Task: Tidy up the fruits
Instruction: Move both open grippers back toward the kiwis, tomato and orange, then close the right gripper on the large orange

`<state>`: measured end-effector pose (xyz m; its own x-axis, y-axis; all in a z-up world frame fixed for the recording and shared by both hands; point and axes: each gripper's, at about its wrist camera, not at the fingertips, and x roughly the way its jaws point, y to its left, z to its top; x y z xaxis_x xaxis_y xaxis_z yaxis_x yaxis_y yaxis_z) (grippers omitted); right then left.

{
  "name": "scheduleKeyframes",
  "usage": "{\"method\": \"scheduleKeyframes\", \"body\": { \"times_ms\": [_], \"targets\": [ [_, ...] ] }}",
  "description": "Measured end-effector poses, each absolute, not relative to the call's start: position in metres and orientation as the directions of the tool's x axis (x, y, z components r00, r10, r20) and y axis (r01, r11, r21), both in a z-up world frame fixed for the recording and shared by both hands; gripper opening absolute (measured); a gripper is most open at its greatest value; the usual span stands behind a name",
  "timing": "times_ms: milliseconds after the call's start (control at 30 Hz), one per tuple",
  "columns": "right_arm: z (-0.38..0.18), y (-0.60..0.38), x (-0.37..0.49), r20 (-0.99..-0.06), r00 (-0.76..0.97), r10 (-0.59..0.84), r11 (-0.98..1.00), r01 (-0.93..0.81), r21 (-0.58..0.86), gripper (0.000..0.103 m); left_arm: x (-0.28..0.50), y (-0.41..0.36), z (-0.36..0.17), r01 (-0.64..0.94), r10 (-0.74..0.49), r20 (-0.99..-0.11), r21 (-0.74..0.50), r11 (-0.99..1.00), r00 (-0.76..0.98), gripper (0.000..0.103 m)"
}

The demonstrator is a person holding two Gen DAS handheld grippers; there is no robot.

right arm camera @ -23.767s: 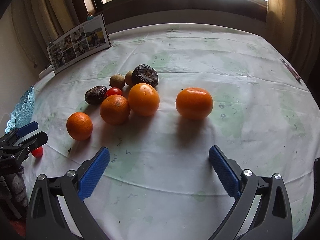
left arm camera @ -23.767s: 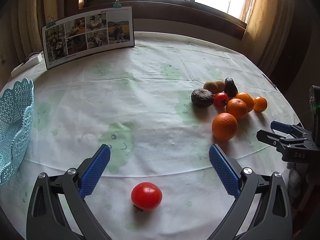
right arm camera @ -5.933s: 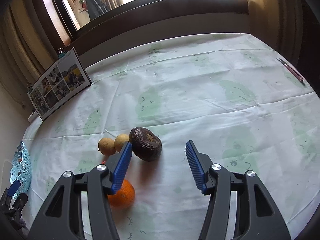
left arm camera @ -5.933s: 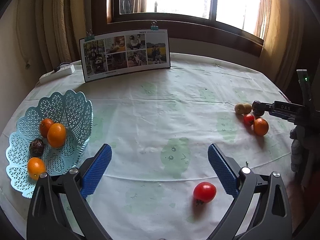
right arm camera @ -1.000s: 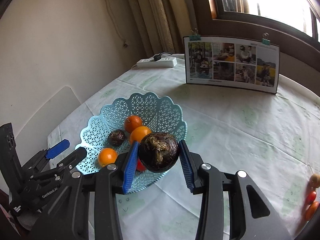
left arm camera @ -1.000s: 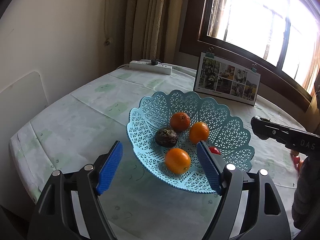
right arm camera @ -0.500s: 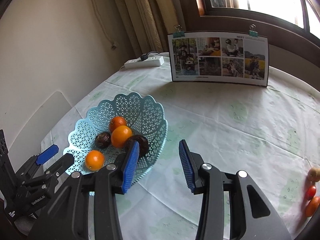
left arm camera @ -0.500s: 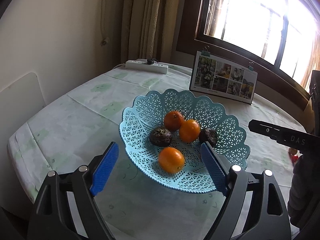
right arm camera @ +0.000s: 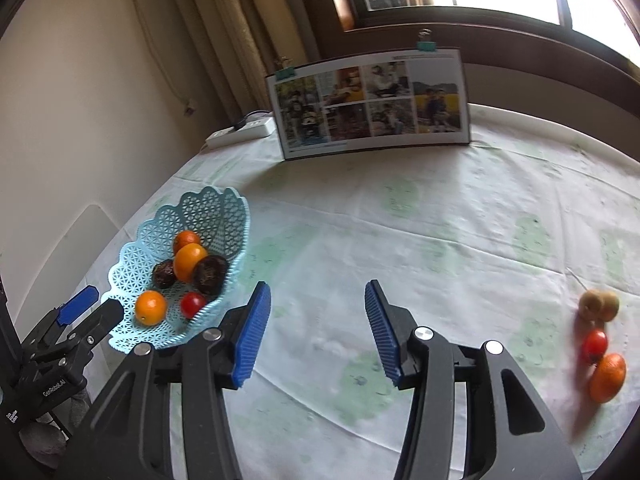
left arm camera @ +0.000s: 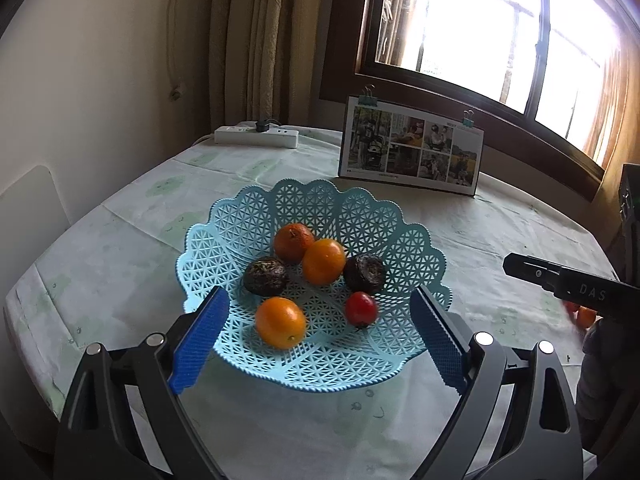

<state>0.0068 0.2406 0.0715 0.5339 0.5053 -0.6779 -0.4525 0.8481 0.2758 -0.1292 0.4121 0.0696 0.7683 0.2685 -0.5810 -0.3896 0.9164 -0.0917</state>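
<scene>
Left wrist view: blue basket [left arm camera: 224,240] holds oranges, dark fruits, tomato [left arm camera: 361,309].

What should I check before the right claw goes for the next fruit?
1. Right claw open and empty: ok.
2. Left claw open, holding nothing: ok.
3. Fruit left on the tablecloth, two brownish fruits, small tomato, orange: ok.
4. Blue basket has room, six fruits inside: ok.
5. Path across the tablecloth to them free: ok.
6. Exact fruit positions: cannot tell, blurred.
</scene>
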Motion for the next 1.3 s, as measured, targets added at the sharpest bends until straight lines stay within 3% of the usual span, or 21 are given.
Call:
{"method": "scheduleKeyframes", "body": {
  "times_ms": [833, 1300],
  "targets": [
    [0.05, 0.055, 0.006, -0.696, 0.662, 0.277, 0.957, -0.126, 0.262, 0.051, -0.083, 0.322, 0.077, -0.21, 0.164, -0.592, -0.009, 0.978, 0.789, 0.094],
    [0.025, 0.026, 0.009, -0.748, 0.619, 0.241, 0.969, -0.112, 0.219, 0.051, -0.061, 0.276, 0.073, -0.116, 0.106, -0.608, 0.023, 0.993, 0.786, 0.094]
  ]
}}
